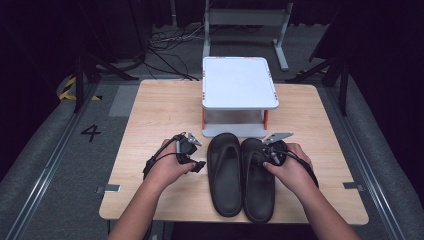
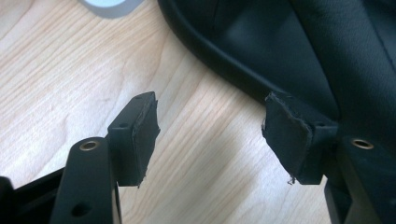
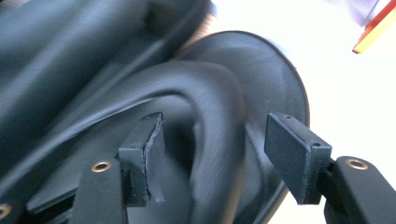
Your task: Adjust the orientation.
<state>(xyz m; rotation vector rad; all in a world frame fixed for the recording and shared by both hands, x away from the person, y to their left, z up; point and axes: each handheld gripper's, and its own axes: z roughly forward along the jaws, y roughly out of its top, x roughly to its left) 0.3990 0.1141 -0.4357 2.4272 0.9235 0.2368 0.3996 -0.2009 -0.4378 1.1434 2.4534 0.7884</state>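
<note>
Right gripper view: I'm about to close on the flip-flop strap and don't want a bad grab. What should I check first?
1. Right gripper open: ok.
2. Strap of the right flip-flop between its fingers: ok.
3. Fingers touching the strap: cannot tell, blurred.
4. Left gripper open over bare wooden table: ok.
5. Left flip-flop free of the left gripper: ok.
6. White stand clear of both flip-flops: ok.

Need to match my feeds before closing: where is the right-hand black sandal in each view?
High view: right sandal at centre, under the right gripper.
Left gripper view: a black sandal at upper right; cannot tell which.
Right gripper view: its strap lies between the open jaws.
Shared landmark: wooden table.
</note>
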